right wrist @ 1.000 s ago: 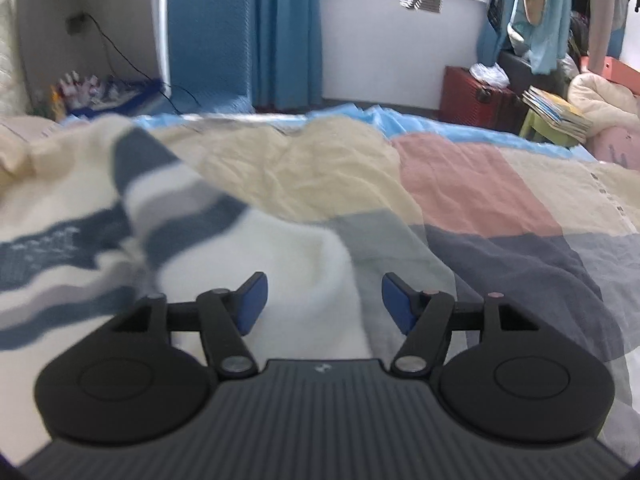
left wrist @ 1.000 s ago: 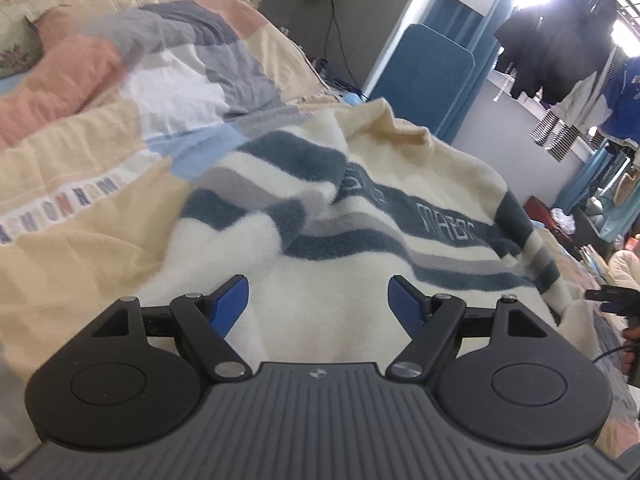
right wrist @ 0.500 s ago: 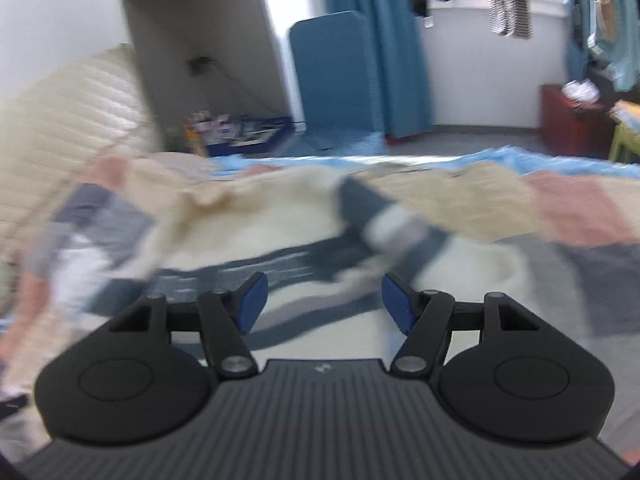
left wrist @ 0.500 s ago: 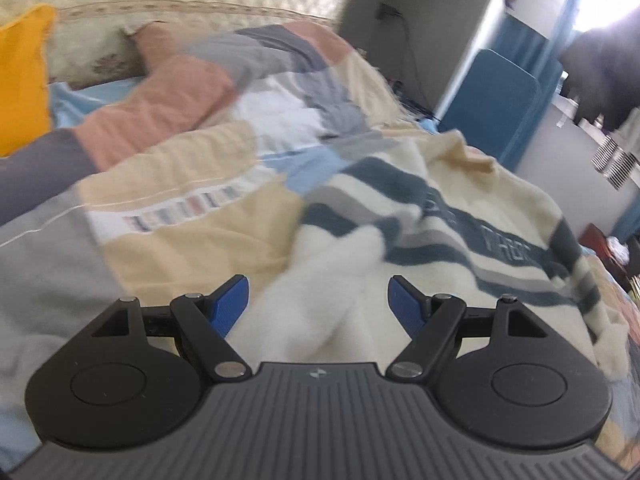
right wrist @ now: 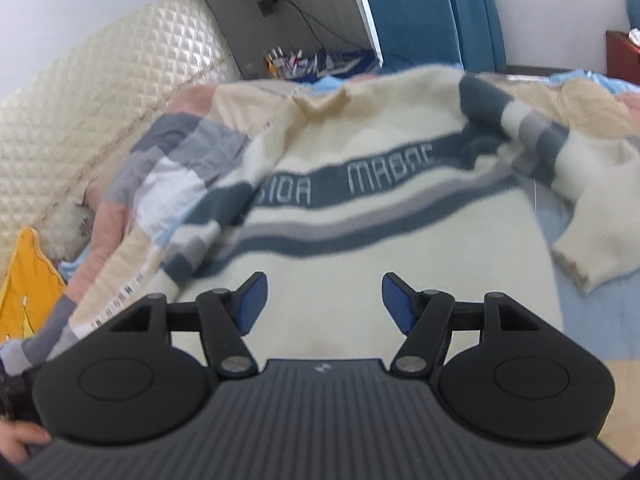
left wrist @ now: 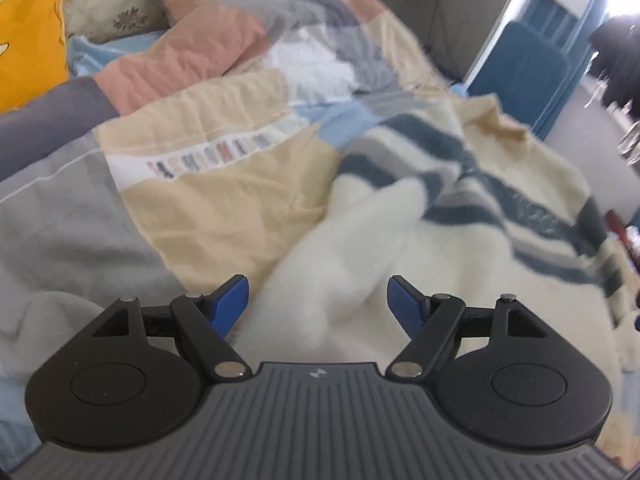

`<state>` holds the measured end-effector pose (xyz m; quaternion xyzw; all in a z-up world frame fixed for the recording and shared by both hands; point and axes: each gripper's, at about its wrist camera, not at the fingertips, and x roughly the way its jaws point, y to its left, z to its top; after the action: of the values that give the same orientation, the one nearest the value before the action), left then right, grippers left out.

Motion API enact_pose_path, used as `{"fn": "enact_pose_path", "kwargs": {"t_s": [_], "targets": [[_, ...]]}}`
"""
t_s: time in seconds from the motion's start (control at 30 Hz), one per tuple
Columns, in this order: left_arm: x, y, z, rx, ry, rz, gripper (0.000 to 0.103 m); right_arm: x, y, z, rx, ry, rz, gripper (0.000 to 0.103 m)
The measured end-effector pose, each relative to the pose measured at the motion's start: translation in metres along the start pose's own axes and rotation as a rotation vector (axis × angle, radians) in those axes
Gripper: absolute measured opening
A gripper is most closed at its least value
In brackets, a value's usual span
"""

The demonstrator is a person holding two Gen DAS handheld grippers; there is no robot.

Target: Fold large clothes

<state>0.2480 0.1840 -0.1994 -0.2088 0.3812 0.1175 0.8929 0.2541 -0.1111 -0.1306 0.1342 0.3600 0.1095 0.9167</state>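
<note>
I have a cream fleece sweater with dark blue and grey stripes spread on the bed, lying over a patchwork quilt of beige, pink, grey and white panels. My right gripper hovers over the sweater's plain lower body, its blue pads set wide apart with nothing between them; past it runs the dark chest band with pale lettering. One sleeve is folded across the sweater's right side, its cuff lying on light blue fabric just beside the body. My left gripper hangs over the sweater's other sleeve, a fluffy white length that runs up to the striped shoulder; those pads also stand wide, gripping nothing. Left of the sweater the quilt lies bare, and beyond it a yellow cushion rests at the head of the bed against the cream quilted headboard.
</note>
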Motion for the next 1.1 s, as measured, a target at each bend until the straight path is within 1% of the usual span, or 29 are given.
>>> {"fn": "enact_pose_path", "kwargs": {"t_s": [0.03,0.07,0.13,0.17,0.2,0.23,0.27,0.3,0.37,0.43,0.5,0.57,0.63,0.7,0.77,0.8,0.87,0.97,1.07,1.1], "targets": [[0.004,0.004,0.001,-0.020,0.004,0.034,0.080,0.002,-0.002,-0.003,0.000,0.005,-0.009,0.065],[0.007,0.009,0.002,-0.047,0.006,0.051,0.080,0.001,-0.003,-0.007,-0.006,0.004,-0.021,0.065],[0.014,0.021,0.004,-0.108,0.031,0.032,0.074,0.003,0.000,-0.010,-0.021,0.013,-0.026,0.065],[0.017,0.023,0.003,-0.120,0.047,0.025,0.064,0.004,0.000,-0.011,-0.020,0.017,-0.021,0.065],[0.018,0.022,0.003,-0.109,0.053,0.023,0.052,0.006,-0.001,-0.011,-0.015,0.019,-0.017,0.065],[0.018,0.019,0.003,-0.089,0.051,0.014,0.043,0.007,-0.001,-0.010,-0.008,0.018,-0.014,0.065],[0.017,0.015,0.003,-0.068,0.048,0.000,0.025,0.008,-0.002,-0.009,-0.002,0.018,-0.013,0.065],[0.016,0.012,0.004,-0.048,0.045,-0.009,0.018,0.009,-0.003,-0.009,0.006,0.016,-0.009,0.065],[0.011,0.008,0.011,-0.017,0.023,-0.004,0.015,0.010,-0.006,-0.008,0.015,0.014,-0.007,0.065],[0.008,0.008,0.028,0.001,0.007,0.015,0.014,0.010,-0.010,-0.008,0.027,0.012,-0.006,0.065],[0.003,0.010,0.056,0.039,-0.017,0.051,0.013,0.009,-0.016,-0.007,0.043,-0.003,-0.011,0.065],[-0.003,0.016,0.091,0.054,-0.053,0.097,0.013,0.010,-0.021,-0.006,0.070,-0.020,-0.019,0.065],[-0.009,0.021,0.131,0.076,-0.109,0.158,0.013,0.013,-0.024,-0.004,0.086,-0.025,-0.018,0.065],[-0.009,0.027,0.170,0.110,-0.180,0.247,0.013,0.017,-0.025,-0.002,0.099,-0.035,-0.006,0.065],[0.001,0.035,0.206,0.128,-0.228,0.344,0.013,0.019,-0.026,0.001,0.104,-0.059,-0.014,0.065],[0.007,0.039,0.219,0.122,-0.237,0.370,0.013,0.020,-0.026,0.002,0.099,-0.074,-0.023,0.065],[0.025,0.046,0.241,0.104,-0.242,0.414,0.013,0.023,-0.027,0.004,0.083,-0.093,-0.045,0.065],[0.066,0.055,0.257,0.085,-0.217,0.471,0.013,0.032,-0.030,0.006,0.069,-0.106,-0.069,0.065],[0.116,0.065,0.261,0.082,-0.128,0.555,0.013,0.044,-0.032,0.010,0.057,-0.119,-0.104,0.065],[0.127,0.069,0.263,0.061,-0.113,0.563,0.013,0.049,-0.032,0.011,0.054,-0.120,-0.113,0.065]]}}
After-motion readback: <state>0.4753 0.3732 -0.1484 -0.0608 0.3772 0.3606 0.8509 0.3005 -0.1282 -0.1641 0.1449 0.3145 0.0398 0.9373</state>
